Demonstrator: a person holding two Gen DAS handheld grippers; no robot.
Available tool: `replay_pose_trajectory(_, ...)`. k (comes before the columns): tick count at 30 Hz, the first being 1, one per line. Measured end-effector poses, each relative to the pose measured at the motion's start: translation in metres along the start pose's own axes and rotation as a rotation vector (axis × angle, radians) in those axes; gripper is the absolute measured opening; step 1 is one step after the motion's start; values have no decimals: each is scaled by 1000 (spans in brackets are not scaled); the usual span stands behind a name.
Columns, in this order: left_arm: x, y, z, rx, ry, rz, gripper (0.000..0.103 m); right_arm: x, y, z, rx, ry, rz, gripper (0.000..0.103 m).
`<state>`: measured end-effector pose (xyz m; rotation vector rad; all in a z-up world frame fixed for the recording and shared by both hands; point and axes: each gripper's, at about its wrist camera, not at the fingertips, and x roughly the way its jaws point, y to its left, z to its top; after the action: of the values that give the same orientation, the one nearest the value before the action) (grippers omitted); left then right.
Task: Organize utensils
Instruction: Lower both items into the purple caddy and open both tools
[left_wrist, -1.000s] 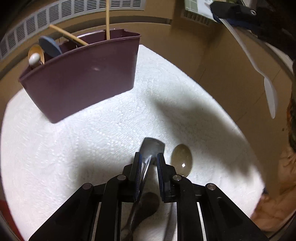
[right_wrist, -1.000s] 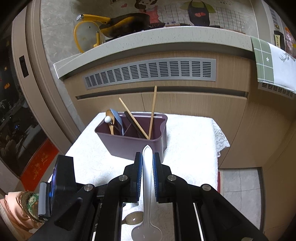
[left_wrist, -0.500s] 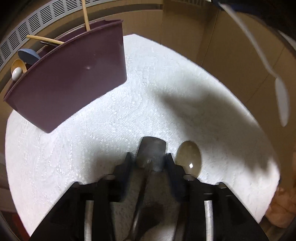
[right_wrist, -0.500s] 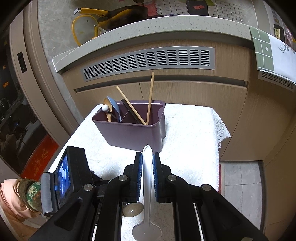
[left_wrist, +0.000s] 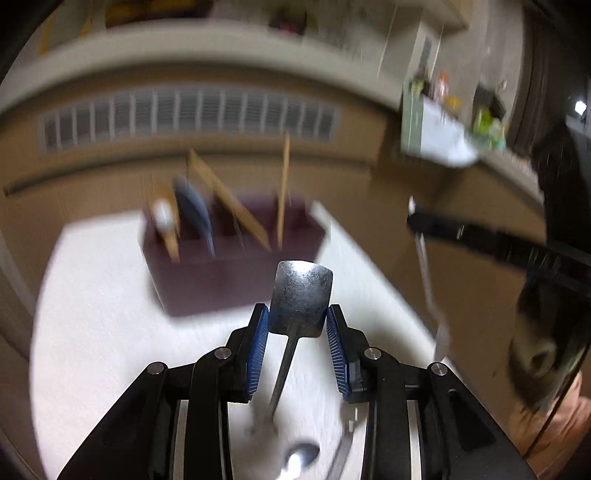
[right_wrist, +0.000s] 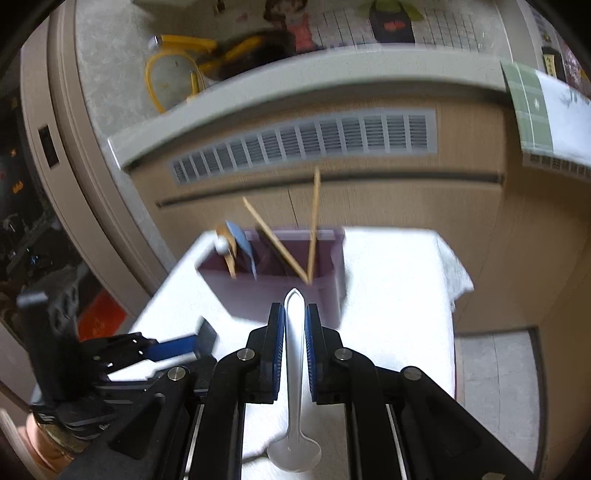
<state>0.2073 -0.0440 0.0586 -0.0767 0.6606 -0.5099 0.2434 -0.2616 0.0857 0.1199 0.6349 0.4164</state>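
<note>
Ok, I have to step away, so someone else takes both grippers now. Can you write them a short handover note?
Left gripper: shut on the metal spoon by its flat handle end, bowl hanging down, lifted off the white cloth.
Right gripper: shut on the white spoon, bowl toward the camera.
Purple caddy on the cloth already holds chopsticks and other utensils.
Left: put both spoons in the caddy. More cutlery seems to lie below the left gripper, blurred.

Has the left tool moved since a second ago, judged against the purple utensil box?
Yes. The left tool, gripping the metal spoon, has lifted and tilted up: the purple utensil box slid from upper left to center, with the wall vent now visible.
</note>
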Motion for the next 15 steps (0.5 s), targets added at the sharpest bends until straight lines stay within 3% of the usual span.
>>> replay_pose_trajectory(3, -17, 7, 53, 15, -129, 4, 31, -13, 14, 39, -51, -102, -3, 10)
replay_pose_trajectory(5, -12, 16, 81, 21, -201, 7, 24, -15, 24, 66, -89, -172, -12, 10)
replay_pose_trajectory(7, -8, 24, 106, 17, -245, 8, 24, -10, 29, 85, -115, -216, -14, 10)
replay_pose_trajectory(11, 17, 51, 125, -28, -231, -12, 24, 26, 29, 104, -133, -248, -15, 10)
replay_pose_trajectory(15, 45, 78, 115, -71, -152, 3, 24, 73, 19, 101, -123, -201, -24, 10)
